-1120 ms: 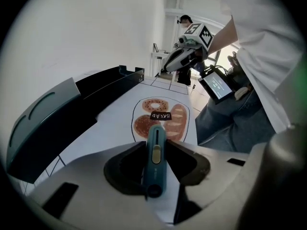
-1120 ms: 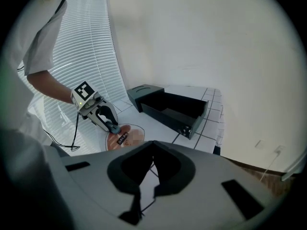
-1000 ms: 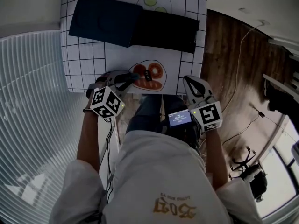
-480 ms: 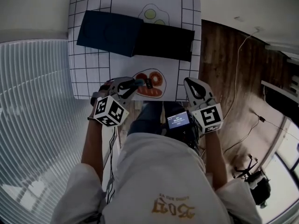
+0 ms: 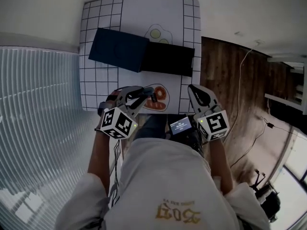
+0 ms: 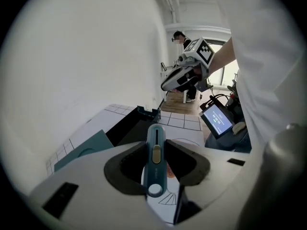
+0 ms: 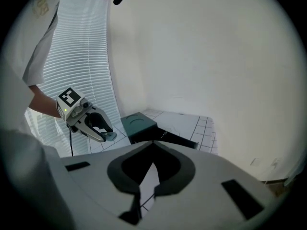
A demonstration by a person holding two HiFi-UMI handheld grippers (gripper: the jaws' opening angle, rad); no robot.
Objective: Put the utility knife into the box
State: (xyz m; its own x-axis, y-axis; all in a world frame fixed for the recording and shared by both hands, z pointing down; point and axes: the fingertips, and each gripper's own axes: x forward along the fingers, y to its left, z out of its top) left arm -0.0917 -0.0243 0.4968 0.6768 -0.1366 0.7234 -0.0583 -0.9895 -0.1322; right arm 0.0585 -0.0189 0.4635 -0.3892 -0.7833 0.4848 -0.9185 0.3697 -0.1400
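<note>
The left gripper (image 5: pixel 137 95) is clamped on the utility knife (image 6: pixel 155 158), which juts out between its jaws with the slider facing up (the blade end cannot be made out). It hangs over the near edge of the gridded table (image 5: pixel 94 84), short of the open black box (image 5: pixel 169 59) and the teal lid (image 5: pixel 119 49) touching it. The right gripper (image 7: pixel 152 143) is closed on nothing.

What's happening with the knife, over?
Left gripper shut on utility knife, short of the box. Right gripper shut, empty. Box open, nothing seen in the way.
</note>
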